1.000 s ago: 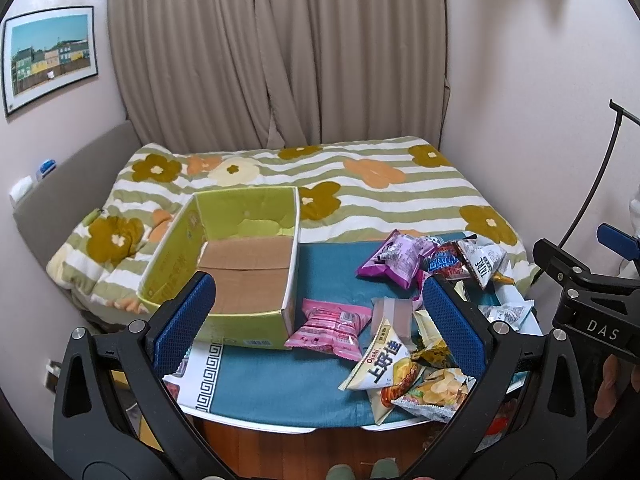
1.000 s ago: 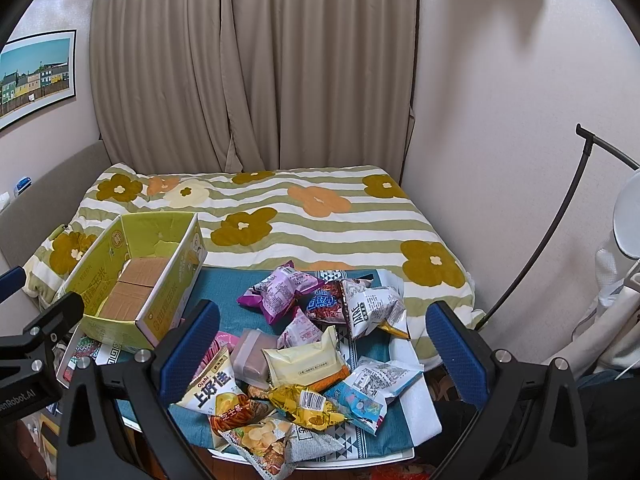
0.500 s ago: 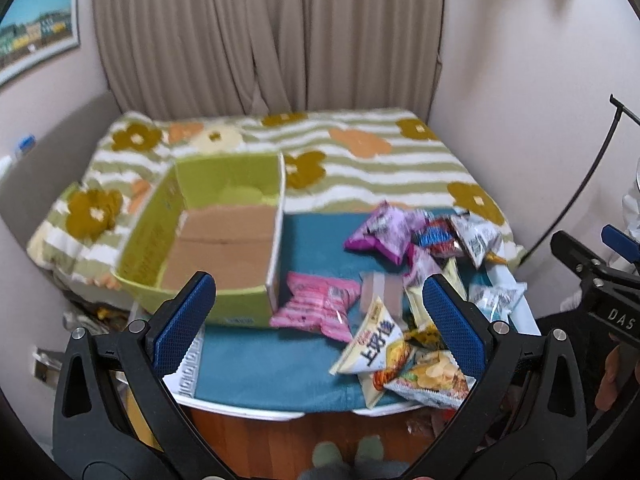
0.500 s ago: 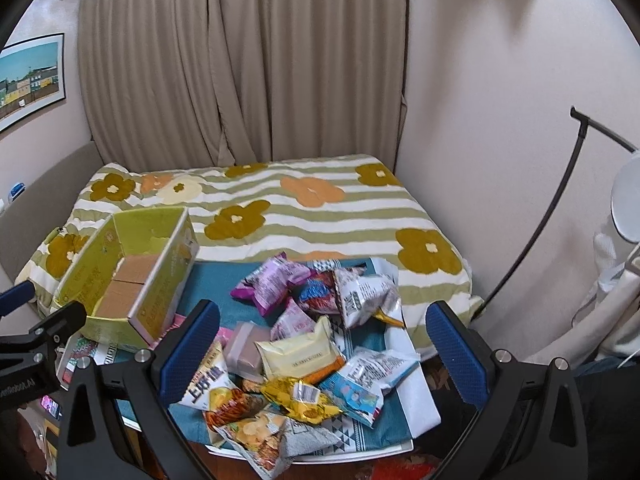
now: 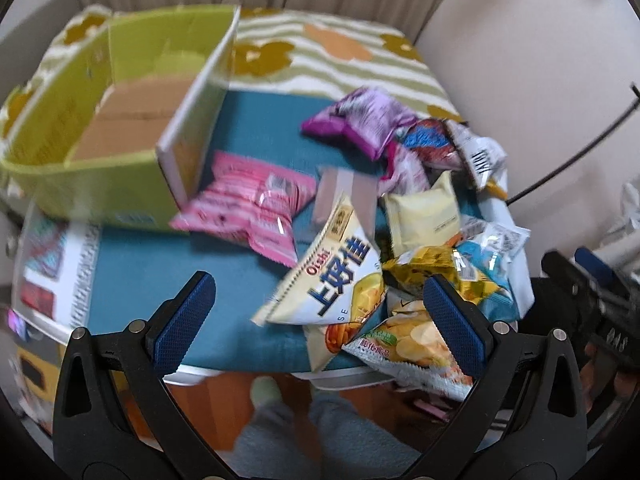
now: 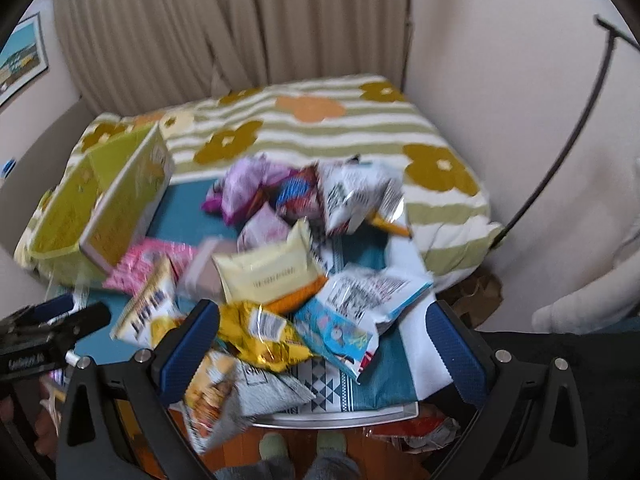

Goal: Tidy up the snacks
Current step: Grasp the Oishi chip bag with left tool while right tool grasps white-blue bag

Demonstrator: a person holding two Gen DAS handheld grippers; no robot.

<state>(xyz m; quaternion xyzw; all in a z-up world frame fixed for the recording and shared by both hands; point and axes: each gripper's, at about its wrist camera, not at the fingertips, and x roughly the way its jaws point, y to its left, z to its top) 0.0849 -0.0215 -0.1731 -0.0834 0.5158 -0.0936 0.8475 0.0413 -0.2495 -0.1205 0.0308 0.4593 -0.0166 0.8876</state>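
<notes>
1. Crinkly foil and plastic film: that is what you handle here. The snack bags [image 6: 280, 264] lie in a loose pile on the right half of the surface [image 5: 160, 276], on its teal cloth, and some hang over the front edge. The green box [image 5: 120, 92], open and with nothing in it as far as I see, sits at the left rear.

2. Left gripper [image 5: 316, 316] is wide open and holds nothing; it hovers over the front edge, near the Oishi chip bag [image 5: 336, 280]. Right gripper [image 6: 324, 344] is also wide open and empty, above the yellow foil bag [image 6: 260, 332].

3. Handling, my judgement: bags are very light, puffed w/ air, slippery. Chips inside are fragile, so do not press hard on the middle.

4. Better grip point is prob. the flat sealed seam at the top or a corner; film there is stiffer and will not slide out.

5. Pink bag [image 5: 248, 204] touches the box corner and lies apart from the pile, so it is easy to take first.

6. Overlapping bags may drag neighbours off the edge; lift straight up.
</notes>
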